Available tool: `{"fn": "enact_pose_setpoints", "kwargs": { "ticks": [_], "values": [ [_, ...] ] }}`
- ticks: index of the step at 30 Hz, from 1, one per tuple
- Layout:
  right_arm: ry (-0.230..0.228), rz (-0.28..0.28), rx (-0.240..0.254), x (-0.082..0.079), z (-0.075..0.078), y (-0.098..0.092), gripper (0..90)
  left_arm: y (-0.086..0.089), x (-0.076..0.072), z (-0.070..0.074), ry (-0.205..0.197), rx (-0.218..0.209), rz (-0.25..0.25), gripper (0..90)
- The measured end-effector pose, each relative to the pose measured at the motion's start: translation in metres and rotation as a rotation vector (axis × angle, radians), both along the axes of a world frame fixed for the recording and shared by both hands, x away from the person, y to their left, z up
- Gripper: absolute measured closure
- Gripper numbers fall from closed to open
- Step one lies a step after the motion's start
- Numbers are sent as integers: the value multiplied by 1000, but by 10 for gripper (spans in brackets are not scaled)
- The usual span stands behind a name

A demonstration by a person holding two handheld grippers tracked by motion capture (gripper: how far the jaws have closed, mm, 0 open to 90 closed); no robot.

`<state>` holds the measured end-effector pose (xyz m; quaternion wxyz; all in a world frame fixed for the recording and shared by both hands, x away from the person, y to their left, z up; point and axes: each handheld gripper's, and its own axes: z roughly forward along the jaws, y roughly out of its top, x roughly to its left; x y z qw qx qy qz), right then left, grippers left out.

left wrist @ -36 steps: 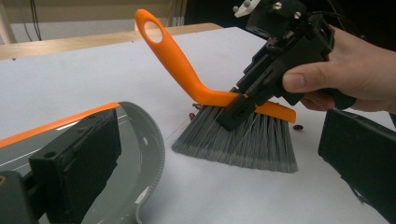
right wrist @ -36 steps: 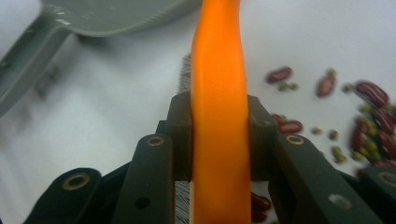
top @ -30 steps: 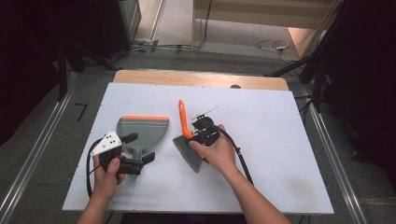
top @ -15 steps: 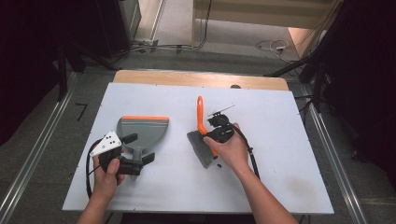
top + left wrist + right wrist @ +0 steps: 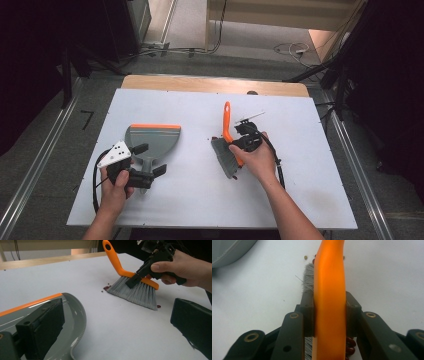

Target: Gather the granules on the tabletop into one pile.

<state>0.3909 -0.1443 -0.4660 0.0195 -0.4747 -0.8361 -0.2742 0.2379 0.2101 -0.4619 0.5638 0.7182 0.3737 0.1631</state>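
The right gripper (image 5: 245, 141) is clamped on the brush (image 5: 227, 145), its jaws pressing either side of the orange back just above the bristles, as the right gripper view shows. The handle rises up and away from the jaws, and the bristle tips rest on the table (image 5: 200, 200) below them. A few small dark-red beads (image 5: 107, 287) lie at the far end of the bristle row, with one more at the near end; in the right gripper view others sit right under the jaws, though it is hard to tell whether those touch the bristles.

The left gripper (image 5: 145, 170) sits at the dustpan (image 5: 152, 140) handle. In its own view the jaws stand wide apart, one resting over the pan's grey inside and the other over bare table, so it looks open and is not gripping the pan. The pan's orange lip points away from that gripper, and the brush is well off to its side across open table.

The likely trouble is the pan: if the brush pushes beads toward it while nothing pins it, the pan could slide or turn and the beads roll past or under its edge. Round beads may also scatter if the sweep is quick, or slip out around the bristle ends. The narrow grip on the brush back could let it twist under sideways drag.
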Motion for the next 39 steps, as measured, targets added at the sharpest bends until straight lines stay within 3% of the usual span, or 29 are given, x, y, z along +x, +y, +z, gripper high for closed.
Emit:
{"fn": "enact_pose_setpoints", "kwargs": {
  "ticks": [3,6,10,17,19,20,22,23,24,26,30,33,37,39],
  "values": [
    [23,21,90,0,2,-3,676,0,1,0,3,2,-2,0],
    [19,36,104,0,6,-1,680,0,1,0,2,-1,-1,0],
    [-30,85,97,-5,20,-1,682,0,1,0,2,-2,-1,0],
    [-135,236,31,-26,47,-15,683,-1,1,1,-2,-4,-2,0],
    [-155,308,17,-35,50,-20,683,-1,0,2,-3,-10,0,0],
    [-158,375,-10,-45,49,-22,683,-1,1,2,-3,-10,1,0],
    [-172,398,-72,-55,46,-22,683,-1,1,1,-1,-4,-1,0],
    [-172,398,-72,-55,46,-22,683,-1,1,1,2,-2,-1,0],
    [-168,439,-88,-63,41,-23,683,-2,1,1,0,-5,-1,0],
    [-163,456,-83,-67,39,-23,683,-2,1,1,-1,-3,-3,0],
    [-147,547,-83,-78,28,-22,682,0,1,1,-3,-6,1,0],
    [-146,569,-104,-78,18,-18,685,1,1,2,-3,-7,0,0],
    [-162,580,-110,-72,17,-16,683,0,1,2,-3,-7,-3,0],
    [-135,587,-144,-70,18,-14,681,-1,1,1,-3,-7,-5,0]
  ]
}}
